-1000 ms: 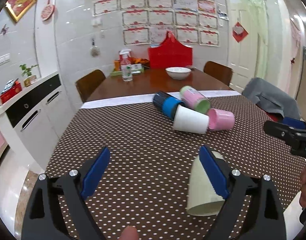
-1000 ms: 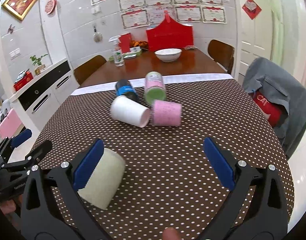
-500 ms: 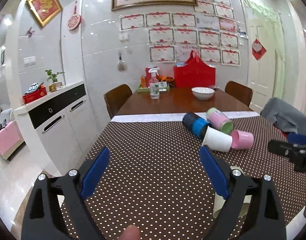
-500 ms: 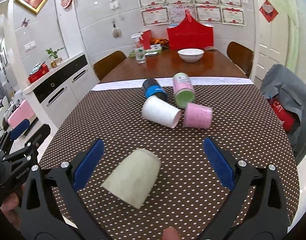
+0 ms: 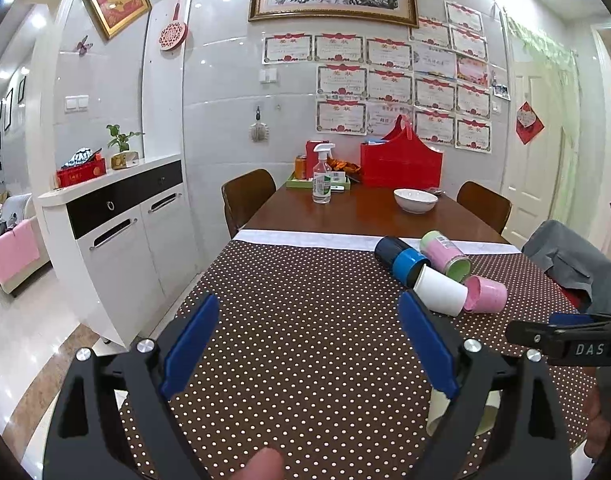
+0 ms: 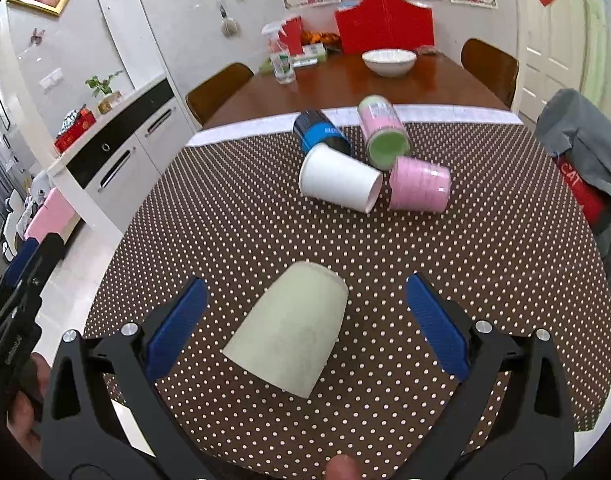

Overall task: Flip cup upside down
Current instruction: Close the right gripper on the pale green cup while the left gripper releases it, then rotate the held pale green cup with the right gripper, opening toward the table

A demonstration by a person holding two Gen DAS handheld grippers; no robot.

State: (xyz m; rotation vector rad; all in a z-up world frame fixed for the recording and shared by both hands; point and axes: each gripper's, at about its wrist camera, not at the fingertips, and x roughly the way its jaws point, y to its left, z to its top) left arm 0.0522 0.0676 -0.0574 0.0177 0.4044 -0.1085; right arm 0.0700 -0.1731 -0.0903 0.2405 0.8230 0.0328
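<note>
Two grippers: both wide, neither holding anything
Landmark: pale green cup (image 6: 289,334), all places given rel. to it
Cup pose: on the dotted tablecloth (image 6: 233,216), near its front edge; narrow closed base points up and away, wide mouth down and toward the camera; looks tilted in the right wrist view, can't tell if the rim sits flat or the cup lies on its side
Cup in left view: only a sliver shows (image 5: 437,408), mostly hidden behind the left tool's right finger
Right gripper (image 6: 305,324): straddles cup, blue pads on either side w/ gaps both sides, no contact; cup sits slightly left of centre btwn the pads
Left gripper (image 5: 309,344): off to cup's left, aimed past it down the table; nothing btwn its pads but cloth
Nearer tool: right, by a clear margin
Key relation: cup's long axis runs roughly along the right tool's forward line, base far, mouth near; pads face the cup's side walls, so a squeeze would land across the taper
Judgement: if rim isn't flat yet, next move prob. a close on the walls then a wrist roll to seat the mouth down; taper may let cup slip toward its narrow end
Other cups: white (image 6: 339,184), pink (image 6: 419,190), green-mouthed (image 6: 383,136), blue-banded (image 6: 319,132), all on their sides, clustered well beyond cup
Farther still: white bowl (image 6: 388,62) and spray bottle (image 6: 281,60) on bare wood
</note>
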